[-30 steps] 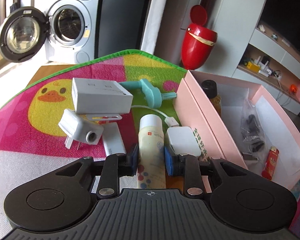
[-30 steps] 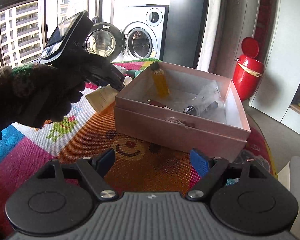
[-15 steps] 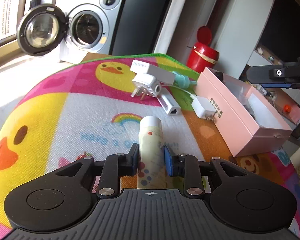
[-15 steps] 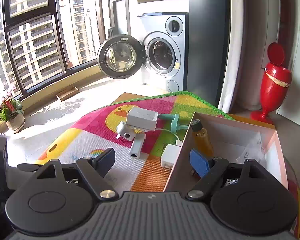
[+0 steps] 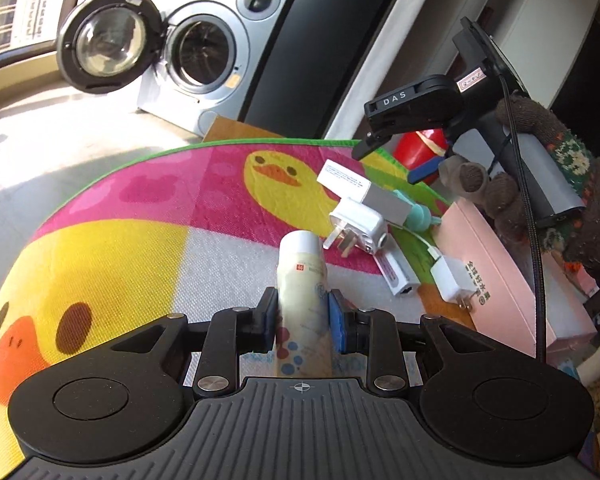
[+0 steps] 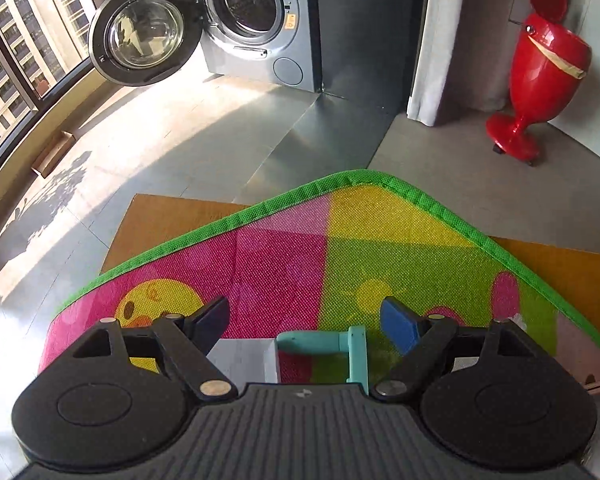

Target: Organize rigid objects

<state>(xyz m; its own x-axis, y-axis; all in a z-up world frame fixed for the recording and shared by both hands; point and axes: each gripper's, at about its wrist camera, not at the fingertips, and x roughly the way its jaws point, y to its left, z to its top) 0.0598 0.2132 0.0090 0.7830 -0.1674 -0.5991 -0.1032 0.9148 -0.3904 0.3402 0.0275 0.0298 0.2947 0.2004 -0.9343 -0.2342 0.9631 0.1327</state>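
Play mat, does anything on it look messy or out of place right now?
Yes. A white box, plug adapter, teal piece and charger lie jumbled beside the pink box rather than inside it.

bright daylight from left windows | floor glare, hard shadows | fisheye-bent edges | sharp

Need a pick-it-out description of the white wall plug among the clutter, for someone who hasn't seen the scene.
Start at the pink rectangular box at the right edge of the colourful duck-print mat; a cluster of white items lies just left of it. The white wall plug adapter is the only one with bare metal prongs, splayed toward the cream tube that the left gripper holds.
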